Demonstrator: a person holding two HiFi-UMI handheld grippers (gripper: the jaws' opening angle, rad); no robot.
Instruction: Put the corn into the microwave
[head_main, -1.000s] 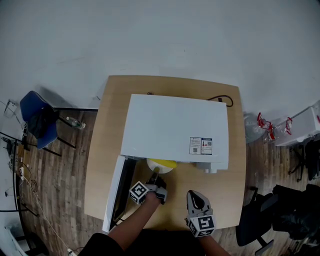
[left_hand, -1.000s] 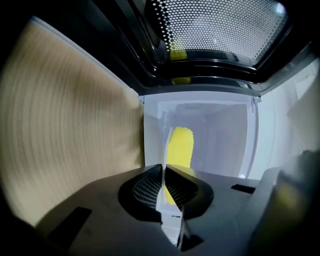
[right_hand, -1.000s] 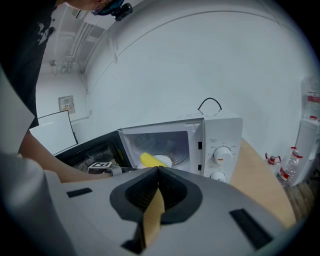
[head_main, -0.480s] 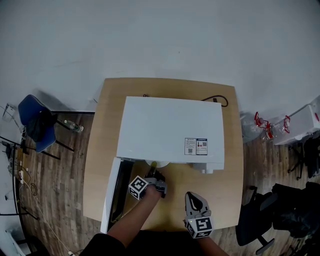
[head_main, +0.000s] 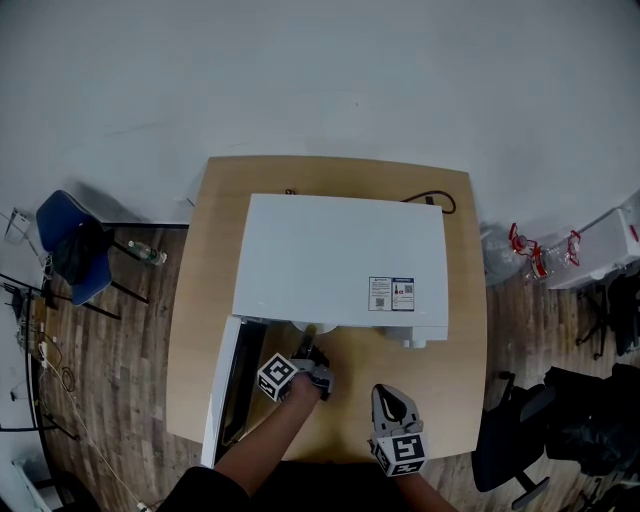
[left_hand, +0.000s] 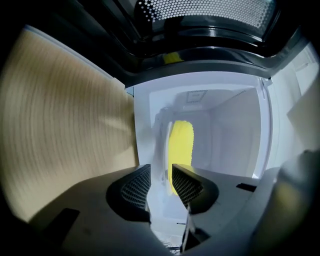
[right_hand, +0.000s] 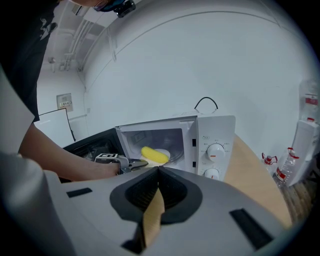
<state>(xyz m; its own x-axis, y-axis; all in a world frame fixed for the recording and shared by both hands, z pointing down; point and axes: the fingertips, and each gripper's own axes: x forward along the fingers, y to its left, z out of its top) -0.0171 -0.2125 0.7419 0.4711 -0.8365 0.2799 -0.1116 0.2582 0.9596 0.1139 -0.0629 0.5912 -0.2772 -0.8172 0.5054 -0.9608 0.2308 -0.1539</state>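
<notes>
While the left gripper (left_hand: 161, 172) reaches into the open microwave (head_main: 340, 255), its jaws have just been opening and stand released, with the white plate (left_hand: 163, 140) rim loose between them; the corn (left_hand: 181, 142) lies on that plate inside the cavity. The right gripper (right_hand: 159, 172) hovers over the bench (head_main: 440, 370); its jaws are clenched together on nothing.

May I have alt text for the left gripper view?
The left gripper, jaws just opened, straddles the rim of a white plate; yellow corn lies on it inside the microwave, its open door above, the table left.
</notes>
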